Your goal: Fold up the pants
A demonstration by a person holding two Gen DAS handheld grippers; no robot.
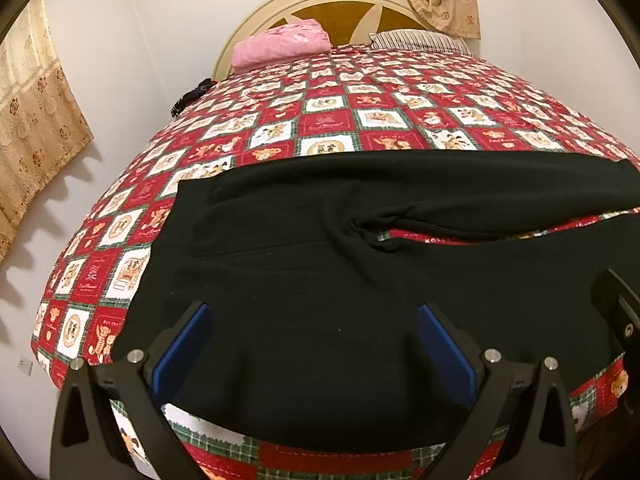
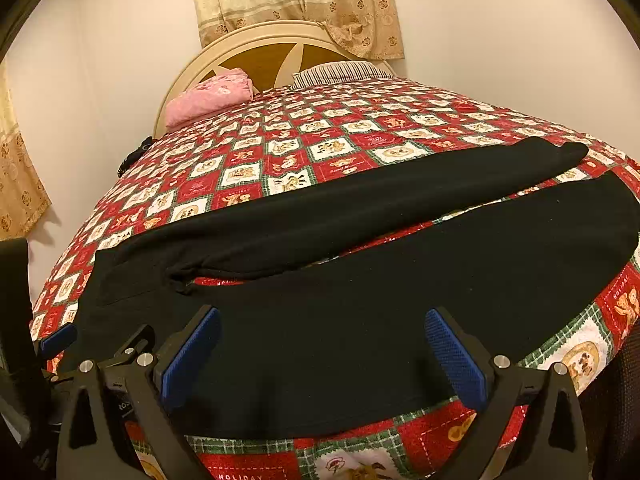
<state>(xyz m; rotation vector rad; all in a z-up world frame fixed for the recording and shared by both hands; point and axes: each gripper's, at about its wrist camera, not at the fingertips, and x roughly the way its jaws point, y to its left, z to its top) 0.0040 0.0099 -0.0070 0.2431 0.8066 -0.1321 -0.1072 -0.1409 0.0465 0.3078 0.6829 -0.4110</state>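
Observation:
Black pants (image 1: 320, 264) lie flat on the bed, waist to the left, both legs stretching right with a thin strip of quilt showing between them. They also show in the right wrist view (image 2: 360, 288). My left gripper (image 1: 314, 312) is open with blue pads, hovering over the near waist and hip area. My right gripper (image 2: 322, 316) is open, hovering over the near leg. The left gripper's blue pad shows at the left edge of the right wrist view (image 2: 56, 338). Neither holds anything.
The bed has a red, white and green patchwork quilt (image 1: 328, 116). A folded pink cloth (image 1: 280, 46) and a striped pillow (image 1: 416, 40) lie by the headboard (image 1: 332, 12). Curtains hang behind and on the left wall. The quilt's near edge (image 2: 360, 456) is below the grippers.

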